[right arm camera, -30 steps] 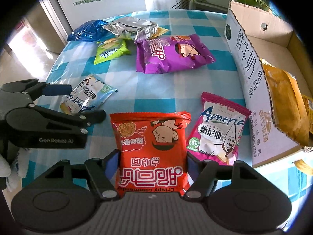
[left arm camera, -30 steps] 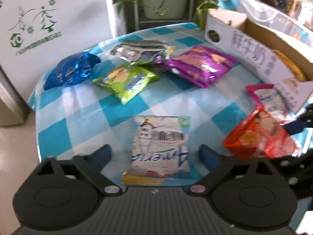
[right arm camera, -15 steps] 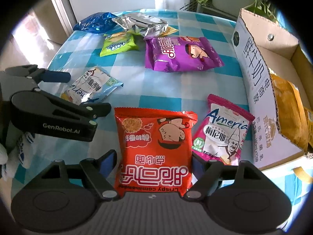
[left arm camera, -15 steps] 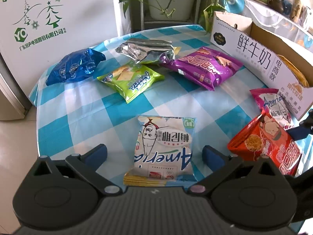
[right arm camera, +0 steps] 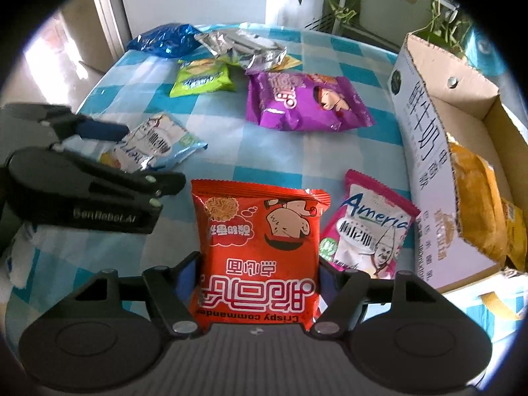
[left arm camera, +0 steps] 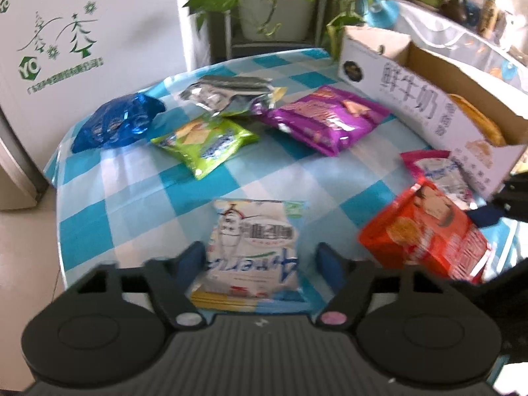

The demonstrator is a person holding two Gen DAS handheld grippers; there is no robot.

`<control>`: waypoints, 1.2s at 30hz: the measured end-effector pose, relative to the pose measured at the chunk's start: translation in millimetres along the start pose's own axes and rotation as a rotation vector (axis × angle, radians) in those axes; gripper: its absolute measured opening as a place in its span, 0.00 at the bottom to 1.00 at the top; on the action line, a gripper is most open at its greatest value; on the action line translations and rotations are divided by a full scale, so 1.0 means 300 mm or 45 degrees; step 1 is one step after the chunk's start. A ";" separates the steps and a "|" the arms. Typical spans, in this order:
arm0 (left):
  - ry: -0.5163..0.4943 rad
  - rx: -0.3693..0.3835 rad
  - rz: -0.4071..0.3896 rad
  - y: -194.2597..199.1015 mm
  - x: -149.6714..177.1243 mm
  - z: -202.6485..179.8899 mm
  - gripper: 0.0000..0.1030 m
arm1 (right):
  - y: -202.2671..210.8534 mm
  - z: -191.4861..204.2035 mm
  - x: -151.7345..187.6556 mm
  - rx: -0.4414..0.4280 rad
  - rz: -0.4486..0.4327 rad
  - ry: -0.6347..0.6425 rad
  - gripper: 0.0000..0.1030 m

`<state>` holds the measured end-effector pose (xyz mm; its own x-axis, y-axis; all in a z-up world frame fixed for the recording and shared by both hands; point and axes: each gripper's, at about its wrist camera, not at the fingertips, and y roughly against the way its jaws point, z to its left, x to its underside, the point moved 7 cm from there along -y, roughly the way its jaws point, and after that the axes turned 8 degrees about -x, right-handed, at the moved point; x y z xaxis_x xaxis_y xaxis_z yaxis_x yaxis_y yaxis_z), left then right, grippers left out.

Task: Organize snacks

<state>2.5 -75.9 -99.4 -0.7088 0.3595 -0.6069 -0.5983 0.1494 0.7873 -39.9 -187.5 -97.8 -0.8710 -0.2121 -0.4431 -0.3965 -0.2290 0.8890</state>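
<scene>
My left gripper (left arm camera: 260, 257) has just been closing around the white bag (left arm camera: 252, 250), which lies flat on the checked table (left arm camera: 109, 204) near its front edge. The left finger (left arm camera: 194, 259) looks to be against the bag's side; the right one stands just off it, so the jaws straddle the bag without clamping it. The frame is blurred, and I cannot tell the contact more closely than that.

My right gripper (right arm camera: 257, 280) has also been closing, and both fingers press the sides of the red bag (right arm camera: 260, 247), which stands up between them, lifted at its far end. From the left view that red bag (left arm camera: 425, 234) sits tilted off the cloth.

Just beside it on the right lies the pink bag (right arm camera: 366, 231), flat, close to the open box (right arm camera: 425, 151). A yellow bag (right arm camera: 475, 198) is already inside the box.

Farther back on the table lie the purple bag (right arm camera: 307, 102), the green bag (right arm camera: 201, 77), the silver bag (right arm camera: 244, 48) and the blue bag (right arm camera: 165, 39), the silver one overlapping the green and purple ones.
</scene>
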 end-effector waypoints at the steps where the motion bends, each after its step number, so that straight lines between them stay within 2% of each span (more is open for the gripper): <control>1: 0.007 0.003 -0.004 0.007 0.001 -0.004 0.52 | 0.002 -0.003 -0.004 -0.002 -0.007 -0.005 0.74; 3: 0.038 0.001 -0.010 0.018 0.005 0.000 0.49 | 0.007 -0.006 -0.008 0.003 -0.018 -0.011 0.74; 13: 0.197 -0.030 -0.034 0.057 0.023 0.055 0.48 | 0.031 -0.007 -0.026 0.004 -0.063 -0.020 0.74; 23: 0.247 -0.073 -0.088 0.107 0.023 0.074 0.48 | 0.061 -0.006 -0.056 0.006 -0.123 -0.016 0.74; 28: 0.281 -0.085 -0.130 0.144 -0.006 0.076 0.48 | 0.109 -0.026 -0.084 0.017 -0.188 -0.033 0.74; 36: 0.311 -0.054 -0.211 0.208 -0.096 0.039 0.48 | 0.250 -0.116 -0.152 0.010 -0.367 -0.133 0.74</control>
<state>-10.0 -66.2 -31.5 -0.6660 0.1006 -0.7392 -0.7248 0.1474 0.6731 -20.0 -228.0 -15.0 -0.7470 -0.0407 -0.6636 -0.6338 -0.2579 0.7292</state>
